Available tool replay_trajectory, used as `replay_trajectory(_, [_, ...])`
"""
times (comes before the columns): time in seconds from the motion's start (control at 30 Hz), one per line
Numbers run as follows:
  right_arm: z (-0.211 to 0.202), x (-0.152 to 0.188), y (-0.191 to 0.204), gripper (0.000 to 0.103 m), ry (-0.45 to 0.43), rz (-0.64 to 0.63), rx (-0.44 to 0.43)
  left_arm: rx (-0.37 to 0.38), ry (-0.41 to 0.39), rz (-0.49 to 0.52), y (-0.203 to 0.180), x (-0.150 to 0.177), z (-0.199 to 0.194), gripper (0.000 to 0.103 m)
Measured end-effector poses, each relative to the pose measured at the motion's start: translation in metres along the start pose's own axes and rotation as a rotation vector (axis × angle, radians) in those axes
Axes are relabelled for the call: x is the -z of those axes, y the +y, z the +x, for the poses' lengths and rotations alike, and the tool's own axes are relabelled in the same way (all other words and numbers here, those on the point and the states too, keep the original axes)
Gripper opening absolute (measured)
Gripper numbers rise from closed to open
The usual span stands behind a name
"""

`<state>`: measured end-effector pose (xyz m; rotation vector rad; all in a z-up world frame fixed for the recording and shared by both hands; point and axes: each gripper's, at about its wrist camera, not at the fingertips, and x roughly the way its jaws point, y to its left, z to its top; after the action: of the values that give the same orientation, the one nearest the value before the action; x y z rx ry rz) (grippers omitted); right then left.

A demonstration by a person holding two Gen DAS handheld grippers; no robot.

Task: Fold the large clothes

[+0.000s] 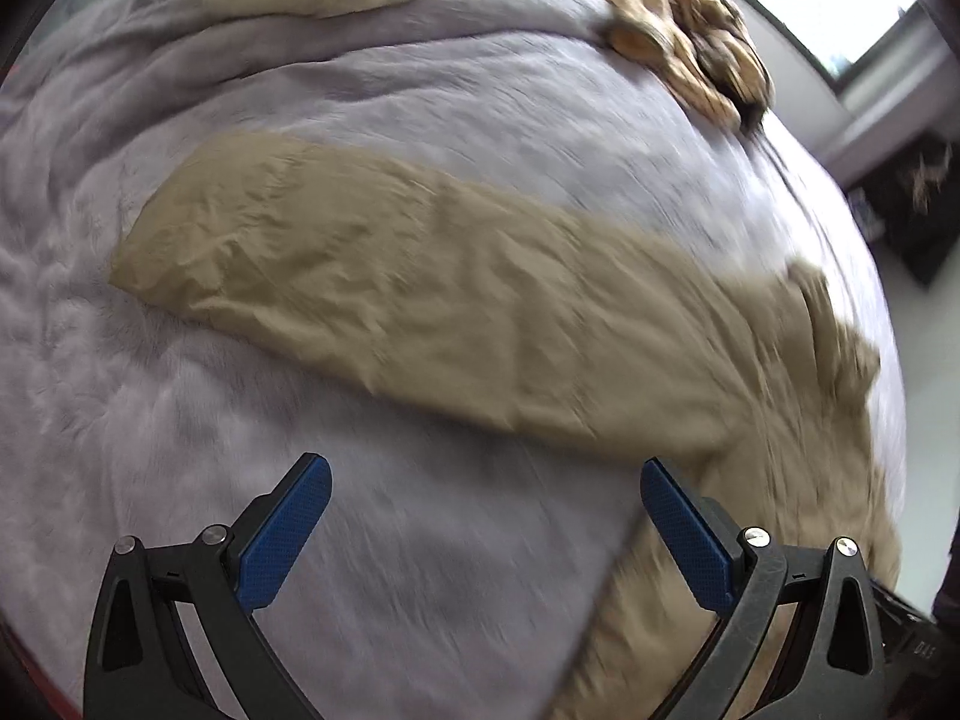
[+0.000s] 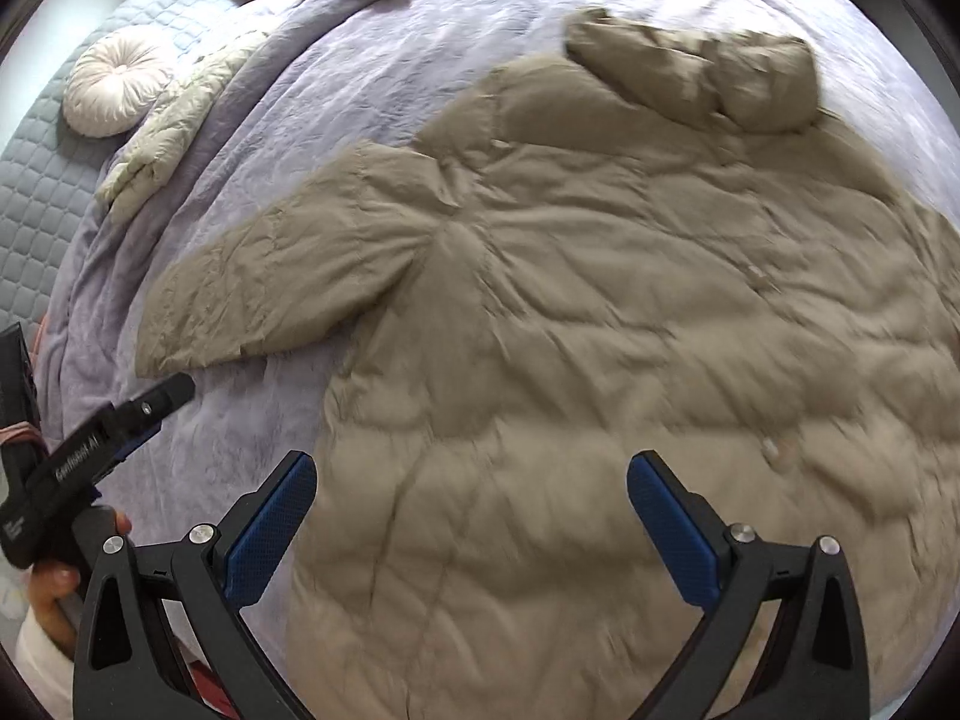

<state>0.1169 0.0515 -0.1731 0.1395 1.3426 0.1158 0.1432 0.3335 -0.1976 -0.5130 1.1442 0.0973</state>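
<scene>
Both claws spread, empty: left gripper (image 1: 486, 483), right gripper (image 2: 471, 477); coat (image 2: 600, 312) flat on bed (image 2: 372, 78); puffy, light, slippery, likely; pinch sleeve (image 1: 336, 252) cuff, hem.

Left wrist view: looking steeply down from near, along the parted left gripper (image 1: 486, 480), facing the jacket's sleeve (image 1: 384, 276) on the bed (image 1: 480, 90). Right wrist view: looking down along the right gripper (image 2: 471, 480) over the jacket (image 2: 600, 330), facing the pillow (image 2: 111, 87). Both views are sharing the sleeve and the bed's lilac cover.
</scene>
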Motion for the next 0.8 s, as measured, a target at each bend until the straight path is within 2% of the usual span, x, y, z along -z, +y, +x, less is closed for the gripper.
replay_trajectory(0.1, [0.02,-0.02,0.01,0.102,-0.024,-0.015,-0.02,0.041,-0.018,-0.066,0.027,-0.017,0.022,0.103])
replay_trajectory(0.13, [0.027,-0.027,0.014,0.098,-0.035,-0.022,-0.03,0.053,-0.023,-0.087,0.035,-0.023,0.03,0.103])
replay_trajectory(0.2, [0.041,-0.04,0.021,0.073,-0.05,-0.041,-0.056,0.073,-0.032,-0.112,0.046,-0.033,0.043,0.103])
replay_trajectory(0.23, [0.048,-0.046,0.024,0.041,-0.051,-0.049,-0.073,0.079,-0.037,-0.121,0.05,-0.037,0.048,0.103])
replay_trajectory(0.27, [0.056,-0.052,0.026,0.019,-0.046,-0.052,-0.09,0.082,-0.043,-0.136,0.054,-0.039,0.053,0.103])
replay_trajectory(0.33, [0.072,-0.063,0.028,0.016,-0.048,-0.039,-0.098,0.088,-0.052,-0.181,0.063,-0.045,0.062,0.103])
replay_trajectory(0.43, [0.081,-0.075,0.034,0.016,-0.097,-0.05,-0.122,0.095,-0.088,-0.26,0.078,-0.055,0.074,0.103])
replay_trajectory(0.47, [0.084,-0.076,0.037,0.016,-0.105,-0.057,-0.129,0.089,-0.109,-0.291,0.083,-0.058,0.076,0.098])
replay_trajectory(0.5, [0.089,-0.079,0.041,0.016,-0.105,-0.069,-0.135,0.074,-0.117,-0.306,0.084,-0.059,0.078,0.084])
replay_trajectory(0.53, [0.095,-0.08,0.045,0.016,-0.092,-0.083,-0.138,0.046,-0.129,-0.321,0.085,-0.063,0.079,0.075])
replay_trajectory(0.57, [0.103,-0.081,0.048,0.016,-0.073,-0.093,-0.139,0.037,-0.137,-0.324,0.087,-0.066,0.081,0.053])
replay_trajectory(0.6, [0.112,-0.081,0.05,0.016,-0.05,-0.096,-0.14,0.052,-0.144,-0.322,0.089,-0.069,0.081,0.023])
replay_trajectory(0.63, [0.119,-0.08,0.05,0.016,-0.034,-0.095,-0.138,0.124,-0.14,-0.319,0.092,-0.074,0.084,0.011])
replay_trajectory(0.7, [0.128,-0.08,0.051,0.016,-0.025,-0.089,-0.12,0.176,-0.144,-0.314,0.09,-0.08,0.082,0.008])
replay_trajectory(0.8, [0.135,-0.08,0.05,0.016,-0.017,-0.084,-0.11,0.189,-0.203,-0.209,0.071,-0.094,0.064,0.008])
